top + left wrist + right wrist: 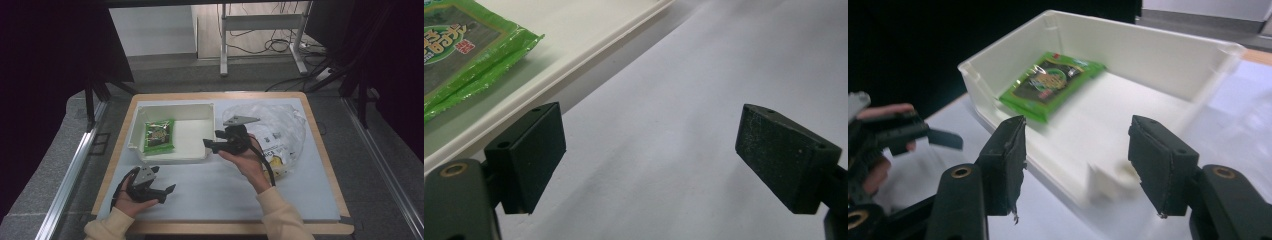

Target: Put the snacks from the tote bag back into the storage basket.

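Note:
A green snack packet (159,134) (1050,82) lies flat in the left half of a white open bin (172,106) (1158,50). My right gripper (209,145) (1075,155) hovers at the bin's near right corner, jaws pointing left toward it, open with nothing between them. My left gripper (167,194) (649,155) rests low over the white mat in front of the bin, open and empty. In the left gripper view the packet (459,55) and the bin's front rim (574,60) sit at the upper left.
A crumpled clear plastic bag (280,130) with packets inside lies on the right of the table, just behind my right hand. A white mat (210,190) covers the wooden tabletop. Dark screens stand to both sides.

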Demonstrator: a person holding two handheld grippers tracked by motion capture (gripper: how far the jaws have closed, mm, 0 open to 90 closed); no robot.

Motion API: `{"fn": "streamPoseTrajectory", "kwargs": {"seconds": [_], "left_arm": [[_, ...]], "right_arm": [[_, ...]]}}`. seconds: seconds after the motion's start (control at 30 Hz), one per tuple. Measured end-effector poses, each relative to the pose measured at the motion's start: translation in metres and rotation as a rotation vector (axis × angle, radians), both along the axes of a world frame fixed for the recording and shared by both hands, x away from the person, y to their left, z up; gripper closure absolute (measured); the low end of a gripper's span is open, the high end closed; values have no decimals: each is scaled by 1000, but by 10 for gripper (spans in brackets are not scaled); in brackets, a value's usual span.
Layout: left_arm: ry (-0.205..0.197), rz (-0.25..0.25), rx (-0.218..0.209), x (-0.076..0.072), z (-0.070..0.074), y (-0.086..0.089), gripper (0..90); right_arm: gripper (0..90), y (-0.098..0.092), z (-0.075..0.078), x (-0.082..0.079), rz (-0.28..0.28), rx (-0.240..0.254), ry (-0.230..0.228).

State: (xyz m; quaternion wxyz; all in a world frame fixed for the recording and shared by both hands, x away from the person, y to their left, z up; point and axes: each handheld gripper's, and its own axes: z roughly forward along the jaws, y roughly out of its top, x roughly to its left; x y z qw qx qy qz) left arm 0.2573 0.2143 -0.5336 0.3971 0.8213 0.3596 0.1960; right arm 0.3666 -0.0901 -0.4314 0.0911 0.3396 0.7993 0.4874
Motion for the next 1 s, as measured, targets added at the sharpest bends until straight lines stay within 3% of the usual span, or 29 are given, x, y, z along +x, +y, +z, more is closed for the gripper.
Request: {"fn": "streamPoseTrajectory", "kwargs": {"seconds": [0.33, 0.47, 0.67, 1.0], "left_arm": [[0, 8, 1, 0, 0, 0, 125], [-2, 9, 1, -1, 0, -1, 125], [-7, 7, 0, -2, 1, 0, 126], [-8, -4, -6, -2, 2, 0, 126]], "right_arm": [[381, -70, -16, -27, -121, -48, -8], [378, -87, -22, -35, -141, -51, -11], [370, -97, -27, -34, -171, -59, 0], [349, -93, -24, -40, -159, -55, -18]]}}
